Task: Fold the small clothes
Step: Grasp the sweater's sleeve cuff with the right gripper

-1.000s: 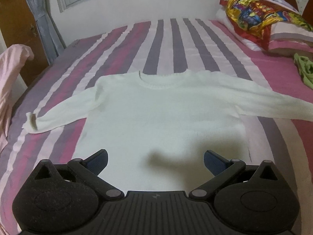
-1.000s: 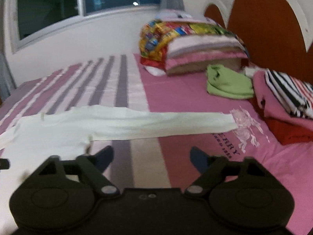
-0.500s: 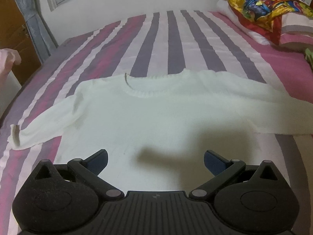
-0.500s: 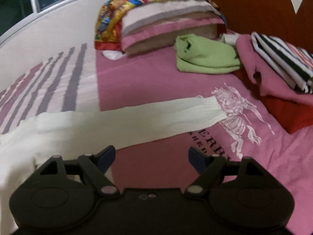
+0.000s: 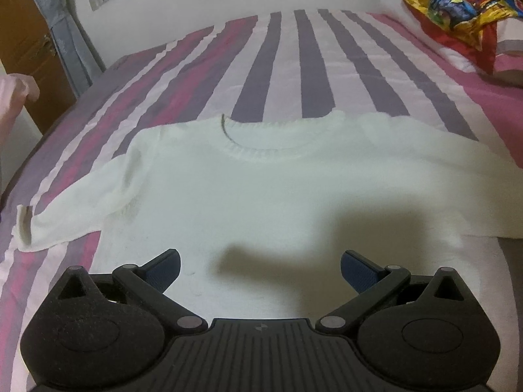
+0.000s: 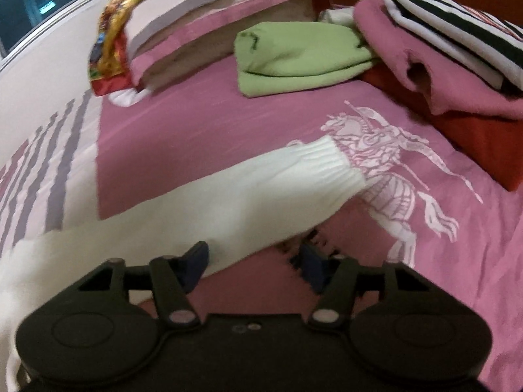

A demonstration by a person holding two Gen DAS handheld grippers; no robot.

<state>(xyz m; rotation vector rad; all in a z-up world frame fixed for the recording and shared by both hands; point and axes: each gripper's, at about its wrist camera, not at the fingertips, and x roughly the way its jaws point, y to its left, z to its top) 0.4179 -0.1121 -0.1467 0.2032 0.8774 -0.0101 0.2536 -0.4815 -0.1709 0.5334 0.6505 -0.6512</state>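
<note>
A white long-sleeved knit sweater [image 5: 261, 196] lies flat on the striped bed, neck away from me, its left sleeve [image 5: 65, 215] stretched out to the left. My left gripper [image 5: 260, 266] is open and empty, low over the sweater's lower body. In the right wrist view the sweater's right sleeve [image 6: 261, 189] runs across the pink sheet to its ribbed cuff [image 6: 330, 163]. My right gripper [image 6: 256, 263] is open, its jaws straddling the sleeve's near edge, not closed on it.
The bed [image 5: 294, 58] has purple and pink stripes. Pillows [image 6: 209, 23] lie at its head. A folded green garment [image 6: 294, 55] and a stack of pink, red and striped clothes [image 6: 457, 65] sit by the headboard. A wooden cabinet [image 5: 23, 39] stands at the left.
Both grippers moved forward and lower toward the sweater. The right one swung right along the sleeve toward the cuff, and its jaws have narrowed somewhat.
</note>
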